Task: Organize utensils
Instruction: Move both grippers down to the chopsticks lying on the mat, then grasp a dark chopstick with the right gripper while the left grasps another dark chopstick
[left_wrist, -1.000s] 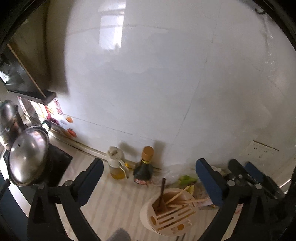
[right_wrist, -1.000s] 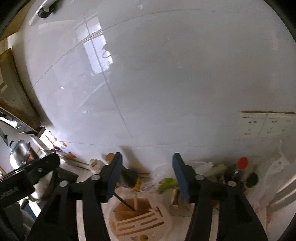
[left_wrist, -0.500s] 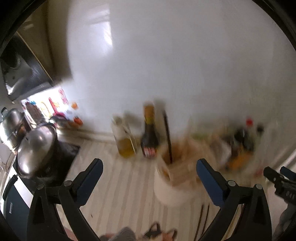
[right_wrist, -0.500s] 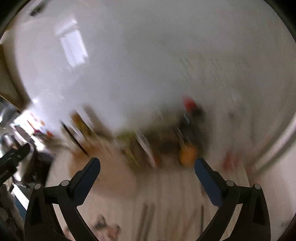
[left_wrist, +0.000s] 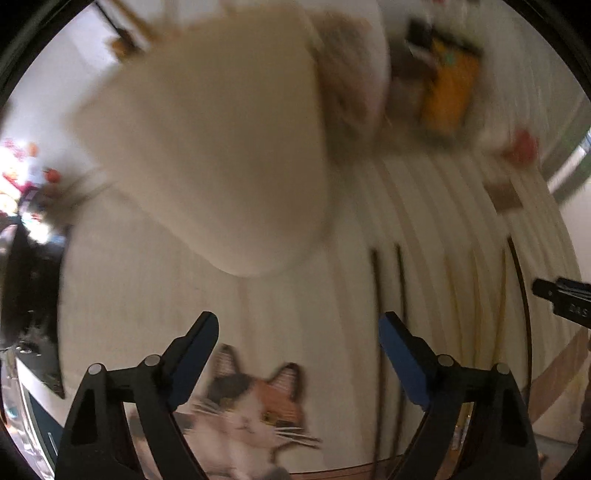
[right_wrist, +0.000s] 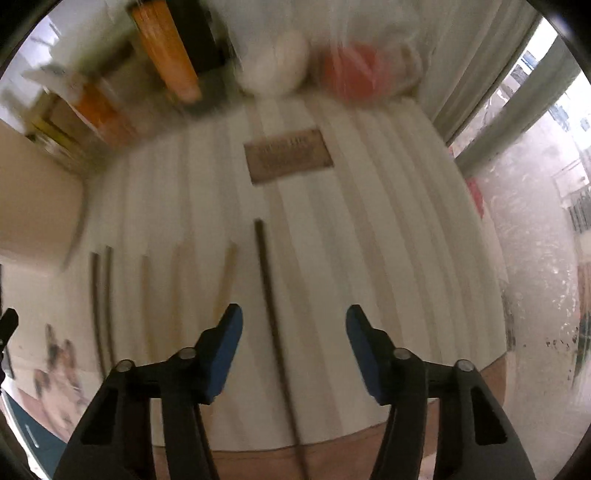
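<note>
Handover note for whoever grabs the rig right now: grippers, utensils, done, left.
Left gripper: jaws closing, nothing between them, above the mat near the cream holder.
Right gripper: jaws closing, not yet gripping; the long dark chopstick runs between them.
About six chopsticks lie side by side on the mat, including a dark pair.
Done: can't tell, frames blurred.
Left: the chopsticks on the mat.

I see a cream striped mat (right_wrist: 388, 229) covering the surface, a cat picture (left_wrist: 255, 406) printed at its near edge. Daylight comes through a window (right_wrist: 554, 122) at right.
</note>
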